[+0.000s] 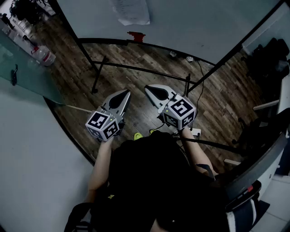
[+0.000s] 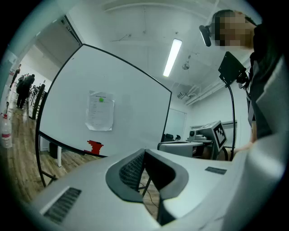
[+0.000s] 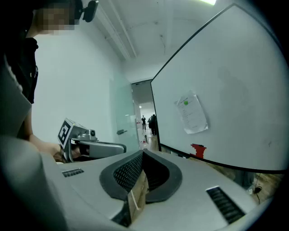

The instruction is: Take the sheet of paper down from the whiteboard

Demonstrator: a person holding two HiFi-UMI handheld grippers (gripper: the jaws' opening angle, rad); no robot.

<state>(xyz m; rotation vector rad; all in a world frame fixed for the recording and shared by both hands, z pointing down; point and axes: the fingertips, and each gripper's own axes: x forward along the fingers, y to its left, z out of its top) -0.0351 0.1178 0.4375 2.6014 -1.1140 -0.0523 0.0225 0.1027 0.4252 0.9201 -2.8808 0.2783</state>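
A white sheet of paper [image 1: 131,11] hangs on the whiteboard [image 1: 190,22], with a small green dot near its top; it also shows as the sheet [image 2: 100,110] and the sheet [image 3: 192,113] in the two gripper views. Below it a red object [image 1: 136,36] sits on the board's lower rail. My left gripper [image 1: 125,94] and right gripper [image 1: 148,88] are held side by side in front of the person, well short of the board. Both are shut with nothing between their jaws, tips pointing toward the board.
The whiteboard stands on a black frame with floor bars [image 1: 136,69] over a wood floor. A glass partition [image 1: 22,68] lies at the left with bottles [image 1: 43,55] behind it. Dark chairs and equipment [image 1: 267,63] stand at the right. People [image 2: 23,88] stand far down the corridor.
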